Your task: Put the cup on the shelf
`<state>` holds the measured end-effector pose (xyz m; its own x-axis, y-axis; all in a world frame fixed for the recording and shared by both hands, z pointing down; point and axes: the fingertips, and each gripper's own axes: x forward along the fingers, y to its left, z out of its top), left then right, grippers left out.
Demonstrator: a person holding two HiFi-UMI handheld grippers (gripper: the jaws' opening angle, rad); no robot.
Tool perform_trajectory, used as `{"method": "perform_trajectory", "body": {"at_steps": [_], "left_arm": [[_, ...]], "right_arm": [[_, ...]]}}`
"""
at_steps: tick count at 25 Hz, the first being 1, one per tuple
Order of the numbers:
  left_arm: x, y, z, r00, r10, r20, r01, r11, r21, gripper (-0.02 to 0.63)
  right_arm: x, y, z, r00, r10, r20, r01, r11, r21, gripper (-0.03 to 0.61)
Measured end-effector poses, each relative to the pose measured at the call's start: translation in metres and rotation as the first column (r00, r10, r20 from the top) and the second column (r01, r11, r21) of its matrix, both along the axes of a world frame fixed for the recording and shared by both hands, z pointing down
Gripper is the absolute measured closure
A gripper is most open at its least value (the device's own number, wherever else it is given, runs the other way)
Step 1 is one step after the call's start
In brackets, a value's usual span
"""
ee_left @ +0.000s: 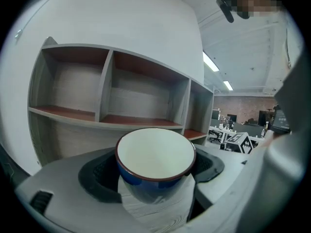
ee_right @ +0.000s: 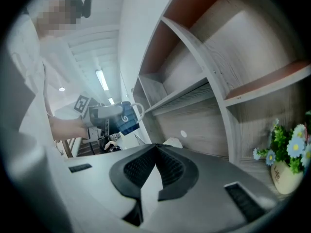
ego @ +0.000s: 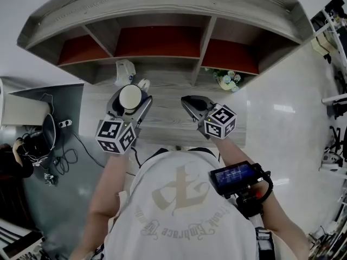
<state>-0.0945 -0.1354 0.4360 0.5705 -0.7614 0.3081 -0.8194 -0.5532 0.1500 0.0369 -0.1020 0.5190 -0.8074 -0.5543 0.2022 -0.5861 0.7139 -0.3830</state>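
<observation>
A blue cup [ee_left: 154,165] with a white inside and a dark red rim sits upright between the jaws of my left gripper [ego: 130,103], which is shut on it. From above the cup [ego: 130,97] shows its round white mouth, lifted in front of the shelf unit [ego: 162,31]. The right gripper view catches the same cup [ee_right: 122,117] from the side, with a white handle. My right gripper [ego: 196,105] hovers to the right of it with its jaws shut and nothing between them. The shelf [ee_left: 116,120] has three bare compartments with reddish boards.
A small white object [ego: 124,69] stands on the counter [ego: 162,123] under the left of the shelf. A pot of flowers [ego: 227,80] sits under the right compartment, and the flowers [ee_right: 286,154] also show close to my right gripper. Cables and gear lie on the floor at left.
</observation>
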Motion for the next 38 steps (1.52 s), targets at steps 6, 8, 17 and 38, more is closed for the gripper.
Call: {"method": "perform_trajectory", "body": {"at_steps": [6, 8, 17, 38], "left_arm": [[0.009, -0.013, -0.032, 1.000, -0.002, -0.022, 0.003, 0.998, 0.056, 0.198], [0.012, -0.019, -0.043, 0.999, 0.000, -0.037, 0.003, 0.998, 0.066, 0.198], [0.028, -0.072, -0.081, 1.000, 0.007, -0.029, -0.003, 0.994, 0.106, 0.198], [0.083, -0.175, -0.075, 0.999, 0.040, 0.010, -0.040, 0.995, 0.086, 0.198]], "right_arm": [[0.008, 0.004, 0.003, 1.000, -0.010, 0.012, 0.010, 1.000, -0.007, 0.575], [0.010, 0.007, 0.004, 1.000, -0.008, 0.015, 0.008, 1.000, -0.014, 0.575], [0.003, 0.004, 0.007, 0.999, -0.023, 0.045, 0.024, 1.000, -0.018, 0.575], [0.010, 0.000, 0.021, 0.998, -0.016, 0.055, 0.019, 0.998, -0.063, 0.575]]}}
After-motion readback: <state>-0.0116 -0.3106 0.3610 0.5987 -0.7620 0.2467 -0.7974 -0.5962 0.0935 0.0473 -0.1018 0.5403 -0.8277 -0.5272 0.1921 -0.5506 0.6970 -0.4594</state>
